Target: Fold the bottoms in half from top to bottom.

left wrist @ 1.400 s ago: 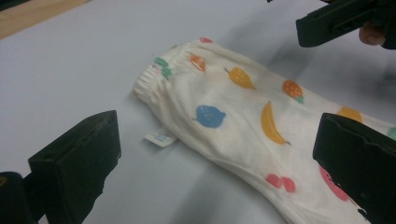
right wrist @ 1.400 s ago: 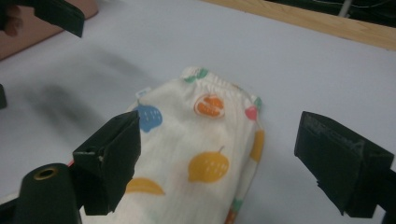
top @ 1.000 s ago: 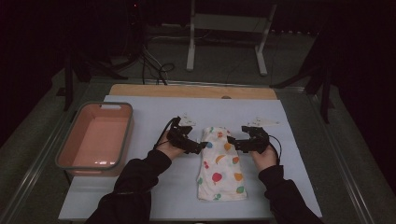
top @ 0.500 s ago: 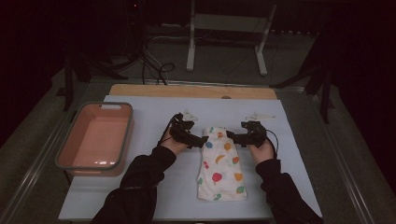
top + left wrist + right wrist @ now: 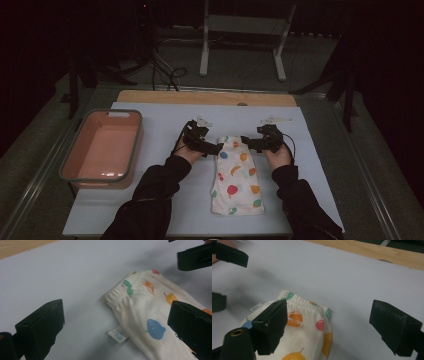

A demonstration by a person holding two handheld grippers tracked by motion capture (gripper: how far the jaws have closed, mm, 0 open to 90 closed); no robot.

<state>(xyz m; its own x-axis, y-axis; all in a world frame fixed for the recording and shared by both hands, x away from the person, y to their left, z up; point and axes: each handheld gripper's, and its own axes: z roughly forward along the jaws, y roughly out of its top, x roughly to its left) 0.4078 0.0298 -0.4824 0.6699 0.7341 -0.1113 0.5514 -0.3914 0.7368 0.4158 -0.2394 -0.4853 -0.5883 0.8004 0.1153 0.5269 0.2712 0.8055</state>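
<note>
The fruit-print toddler shorts (image 5: 236,176) lie flat mid-table, waistband (image 5: 125,287) away from the person. Their small side label (image 5: 117,334) is too blurred to read. The left gripper (image 5: 214,148) and right gripper (image 5: 248,142) flank the waistband, jaws wide, empty. A pink tub (image 5: 102,145) sits well left.

The right gripper (image 5: 337,325) has its two black jaws set wide apart. One jaw overlaps the folded white garment (image 5: 312,335); the other stands well beside the garment, over bare surface. The garment lies flat on the pale blue table surface (image 5: 317,272), its gathered elastic waistband (image 5: 308,301) on the edge away from the camera. Fruit prints in orange, red and yellow mark the garment, with green at both waistband ends. A small white label (image 5: 255,307) projects from the garment's side. Beyond the garment, on the label side, the left gripper (image 5: 223,280) shows two separated black jaw tips. Far past the waistband runs a wooden table edge (image 5: 387,253).
</note>
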